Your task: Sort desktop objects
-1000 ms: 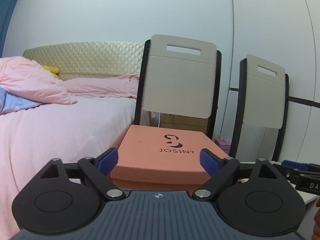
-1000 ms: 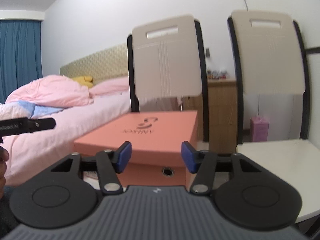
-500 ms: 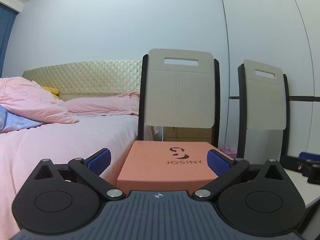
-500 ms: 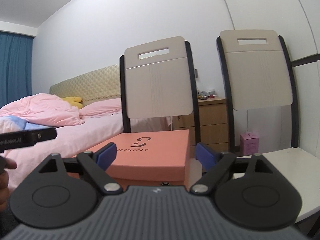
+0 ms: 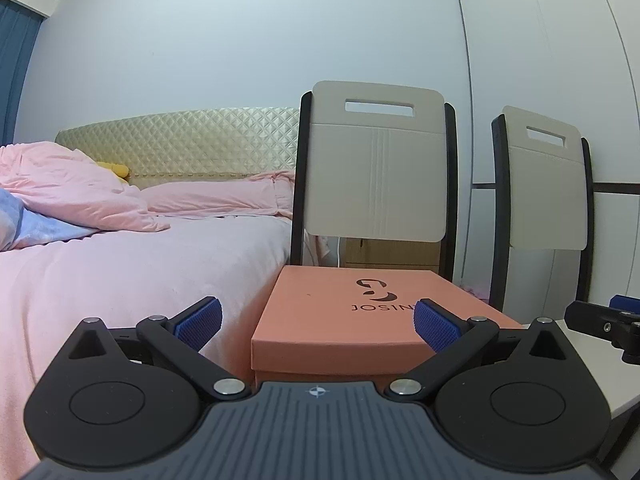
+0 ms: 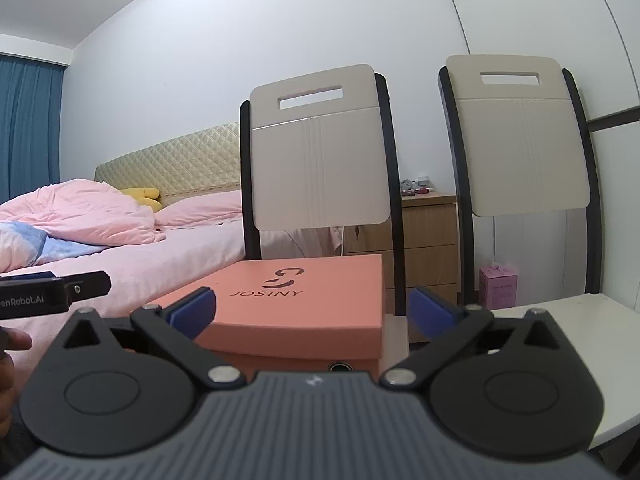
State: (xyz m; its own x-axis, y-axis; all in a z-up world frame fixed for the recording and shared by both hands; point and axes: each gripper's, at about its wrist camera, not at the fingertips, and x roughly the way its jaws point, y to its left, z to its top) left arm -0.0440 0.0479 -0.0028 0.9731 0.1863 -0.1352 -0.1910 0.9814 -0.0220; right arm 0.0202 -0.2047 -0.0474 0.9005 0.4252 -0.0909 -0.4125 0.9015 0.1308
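An orange shoe box (image 5: 340, 304) marked JOSINY lies closed on the seat of the nearer chair (image 5: 376, 168), straight ahead of both grippers. My left gripper (image 5: 316, 322) is open wide. Its blue pads (image 5: 200, 320) stand just short of the box's near edge and touch nothing. My right gripper (image 6: 312, 310) faces the same box (image 6: 320, 300) from its other corner. Its jaws are opening, and nothing is pressed between them. The left gripper's body (image 6: 52, 292) shows at the left edge of the right wrist view, with a hand (image 6: 12, 344) below it.
A bed (image 5: 120, 272) with pink bedding fills the left. A second chair (image 6: 520, 136) stands to the right, with a white surface (image 6: 580, 320) in front of it. Behind are a wooden nightstand (image 6: 428, 240) and a small pink box (image 6: 498, 288) on the floor.
The right gripper's jaws have spread from narrow to wide, and the left's have widened a little. Both views have tipped upward, so the box top looks flatter.
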